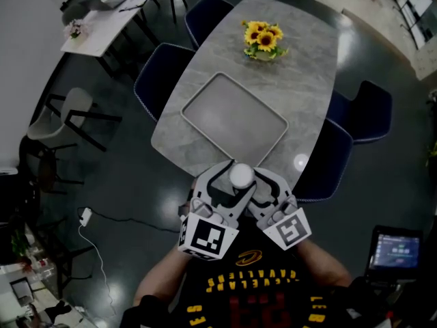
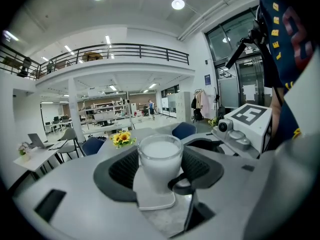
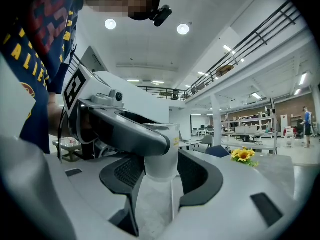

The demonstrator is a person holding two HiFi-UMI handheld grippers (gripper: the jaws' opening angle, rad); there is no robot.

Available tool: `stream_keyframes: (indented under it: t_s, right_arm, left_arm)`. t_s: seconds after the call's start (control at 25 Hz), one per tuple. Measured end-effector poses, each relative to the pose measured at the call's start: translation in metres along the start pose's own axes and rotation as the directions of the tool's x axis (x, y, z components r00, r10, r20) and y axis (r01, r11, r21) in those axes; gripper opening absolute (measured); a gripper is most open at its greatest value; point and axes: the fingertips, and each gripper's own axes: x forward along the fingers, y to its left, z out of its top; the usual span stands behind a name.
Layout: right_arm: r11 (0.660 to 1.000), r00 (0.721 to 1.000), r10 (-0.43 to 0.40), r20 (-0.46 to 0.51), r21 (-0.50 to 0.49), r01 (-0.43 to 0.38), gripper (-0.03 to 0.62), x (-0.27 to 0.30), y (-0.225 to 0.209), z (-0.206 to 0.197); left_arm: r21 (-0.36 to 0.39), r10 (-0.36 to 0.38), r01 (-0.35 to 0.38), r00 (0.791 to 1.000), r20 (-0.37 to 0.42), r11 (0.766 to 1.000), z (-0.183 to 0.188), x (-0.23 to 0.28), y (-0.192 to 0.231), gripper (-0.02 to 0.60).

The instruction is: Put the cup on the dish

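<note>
A clear cup point(image 1: 241, 176) full of something white hangs over the near edge of the grey marble table point(image 1: 300, 67). My left gripper point(image 1: 229, 184) and my right gripper point(image 1: 255, 184) meet there with their jaws crossed around it. The left gripper view has the cup point(image 2: 160, 161) pressed between both dark pads of the left gripper point(image 2: 160, 171). In the right gripper view the cup point(image 3: 161, 154) sits the same way between the pads of the right gripper point(image 3: 161, 173). The dish, a flat grey rectangular tray point(image 1: 205, 101), lies just beyond the cup, its near corner close under it.
A pot of sunflowers point(image 1: 262, 39) stands at the table's far end. Dark blue chairs point(image 1: 160, 80) point(image 1: 365, 111) line both long sides. A white desk point(image 1: 109, 19) and a pale chair point(image 1: 65, 115) are off to the left; a lit screen point(image 1: 396, 250) sits low right.
</note>
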Motion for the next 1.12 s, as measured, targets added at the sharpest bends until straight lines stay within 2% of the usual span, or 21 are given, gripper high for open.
stream_keyframes:
  t_s: [0.24,0.48,0.76,1.12]
  right_arm:
    - [0.999,1.0,0.0,0.002,-0.046,0.0,0.213,0.011,-0.011,-0.009]
    - [0.998,0.998,-0.055,-0.004,-0.034,0.055,0.213,0.024,-0.029,-0.02]
    - [0.995,0.996,-0.084,-0.033,-0.061,0.081,0.213,0.056,-0.064,-0.048]
    - [0.991,0.988,-0.118,-0.1,-0.068,0.111,0.213,0.091,-0.088,-0.066]
  left_arm:
    - [0.005,-0.009,0.009,1.0,-0.016,1.0,-0.01,0.013,0.009,0.265]
    - [0.012,-0.048,0.048,0.999,-0.017,0.999,-0.024,0.034,0.018,0.265]
    - [0.007,-0.085,0.086,0.995,-0.058,0.996,-0.05,0.074,0.047,0.265]
    - [-0.002,-0.121,0.121,0.989,-0.084,0.993,-0.068,0.101,0.081,0.265]
